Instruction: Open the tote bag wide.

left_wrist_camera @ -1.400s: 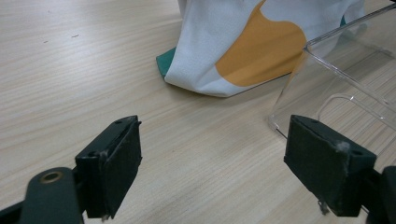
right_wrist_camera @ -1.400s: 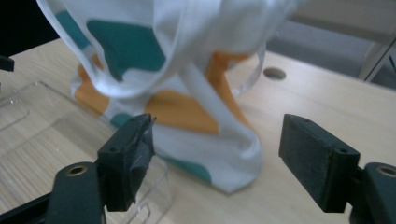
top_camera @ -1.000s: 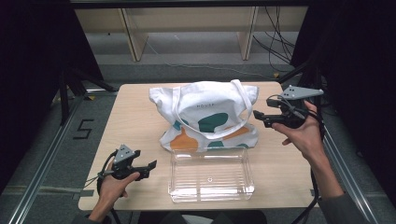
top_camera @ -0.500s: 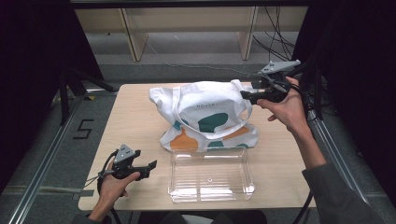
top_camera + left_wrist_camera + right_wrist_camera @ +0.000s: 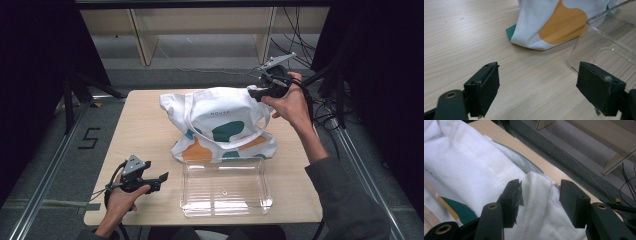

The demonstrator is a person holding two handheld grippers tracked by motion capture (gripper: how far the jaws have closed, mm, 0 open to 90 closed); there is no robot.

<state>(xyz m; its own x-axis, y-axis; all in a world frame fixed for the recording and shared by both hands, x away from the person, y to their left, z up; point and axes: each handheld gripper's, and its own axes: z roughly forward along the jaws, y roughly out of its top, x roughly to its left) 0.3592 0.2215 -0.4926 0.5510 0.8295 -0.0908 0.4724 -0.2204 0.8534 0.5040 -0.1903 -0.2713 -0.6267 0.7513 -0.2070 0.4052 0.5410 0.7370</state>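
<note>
Wooden table (image 5: 145, 120) holding tote bag (image 5: 220, 125), clear tray (image 5: 225, 187); right gripper (image 5: 257, 92) hovering jaws apart over bag's corner, left gripper (image 5: 159, 179) idling, jaws wide apart.

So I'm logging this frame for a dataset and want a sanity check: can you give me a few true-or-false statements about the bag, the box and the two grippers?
1. The tote bag lies inside the clear plastic box. False: it sits on the table behind the box.
2. The left gripper is open with nothing between its fingers. True.
3. The right gripper is open around a fold of the bag's white fabric. True.
4. The clear box holds an orange ball. False: it looks empty.
</note>
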